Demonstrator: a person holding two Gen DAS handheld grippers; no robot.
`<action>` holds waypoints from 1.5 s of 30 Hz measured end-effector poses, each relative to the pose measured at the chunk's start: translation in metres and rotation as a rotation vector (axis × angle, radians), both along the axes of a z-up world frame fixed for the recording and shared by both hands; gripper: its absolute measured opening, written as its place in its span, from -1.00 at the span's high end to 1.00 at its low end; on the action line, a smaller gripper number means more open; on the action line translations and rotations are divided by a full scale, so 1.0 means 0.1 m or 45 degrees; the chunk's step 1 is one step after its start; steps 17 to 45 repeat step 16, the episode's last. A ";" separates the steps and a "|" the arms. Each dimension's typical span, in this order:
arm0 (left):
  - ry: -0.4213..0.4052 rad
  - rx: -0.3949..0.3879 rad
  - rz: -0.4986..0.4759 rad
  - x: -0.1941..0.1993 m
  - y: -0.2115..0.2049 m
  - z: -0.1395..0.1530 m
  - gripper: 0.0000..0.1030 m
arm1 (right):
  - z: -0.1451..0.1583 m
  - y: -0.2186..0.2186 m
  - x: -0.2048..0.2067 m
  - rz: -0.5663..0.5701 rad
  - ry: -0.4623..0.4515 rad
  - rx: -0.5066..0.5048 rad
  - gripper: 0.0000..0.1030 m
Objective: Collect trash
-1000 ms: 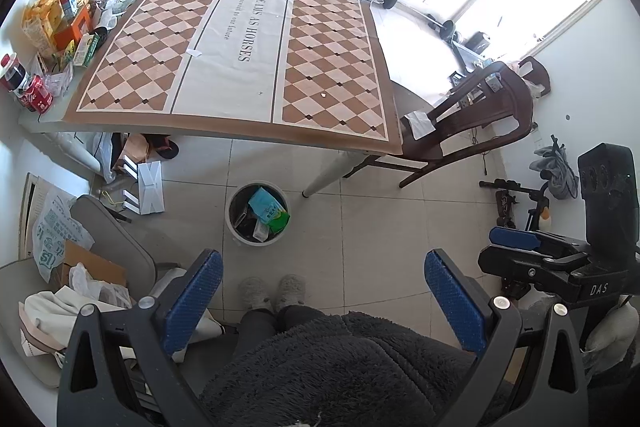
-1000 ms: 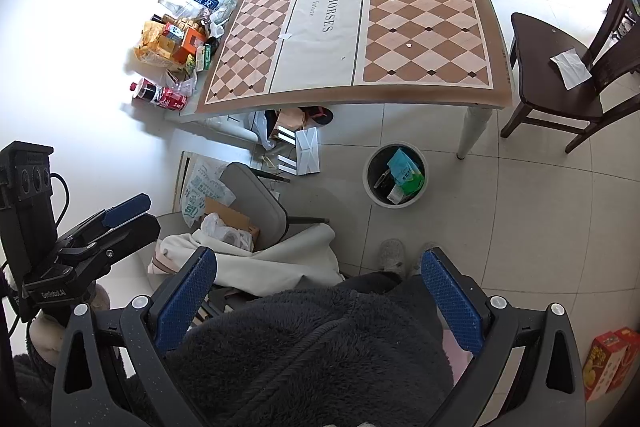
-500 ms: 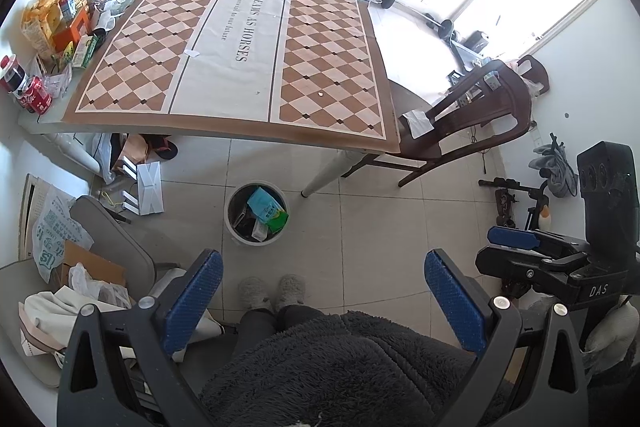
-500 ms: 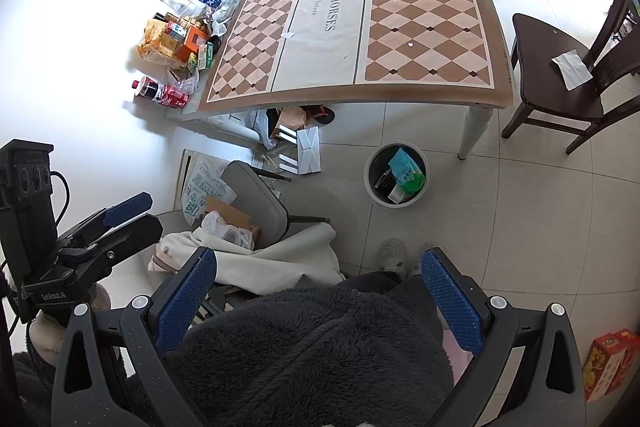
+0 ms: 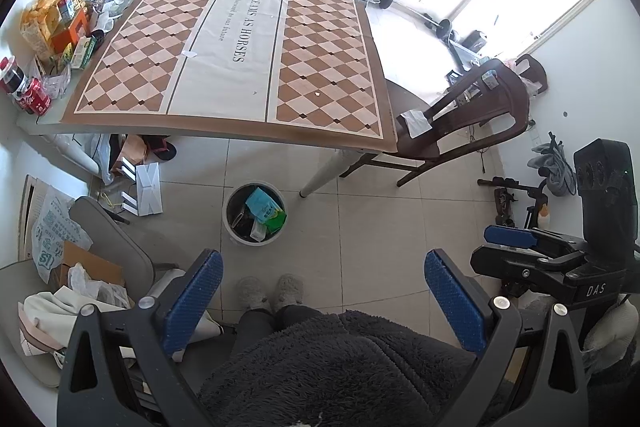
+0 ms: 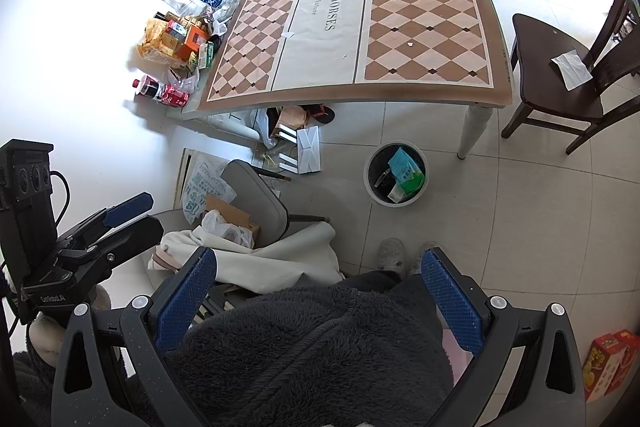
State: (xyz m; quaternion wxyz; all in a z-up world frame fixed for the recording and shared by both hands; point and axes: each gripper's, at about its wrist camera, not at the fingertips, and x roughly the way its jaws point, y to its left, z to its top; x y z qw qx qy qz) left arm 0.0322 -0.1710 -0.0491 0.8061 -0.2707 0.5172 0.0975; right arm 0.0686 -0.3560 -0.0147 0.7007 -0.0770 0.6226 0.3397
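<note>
We hold the left gripper (image 5: 322, 297) and the right gripper (image 6: 318, 295) with jaws spread wide and empty, high above the floor. Ahead of both jaws stands the trash bin (image 5: 255, 241), holding a teal packet (image 5: 262, 207), just before the bench (image 5: 240, 67). Between jaws and bin lie our dark fleece lap (image 5: 340, 367) and slippers (image 5: 270, 293). A wooden chair (image 5: 460, 123) carrying white paper (image 5: 416, 121) stands right of the bench.

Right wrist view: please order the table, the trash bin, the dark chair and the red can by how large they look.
1. table
2. dark chair
3. trash bin
4. red can
The chair sits at the distorted fisheye edge, so its lead over the bin is less sure.
</note>
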 end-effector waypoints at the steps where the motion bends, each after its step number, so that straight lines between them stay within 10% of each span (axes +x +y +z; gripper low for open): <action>1: 0.000 -0.001 0.003 0.00 0.00 0.00 -1.00 | 0.00 0.00 0.00 0.000 0.000 -0.001 -1.00; 45: -0.015 0.000 0.006 0.06 -0.08 0.08 -1.00 | -0.01 0.01 -0.03 -0.002 -0.001 0.004 -1.00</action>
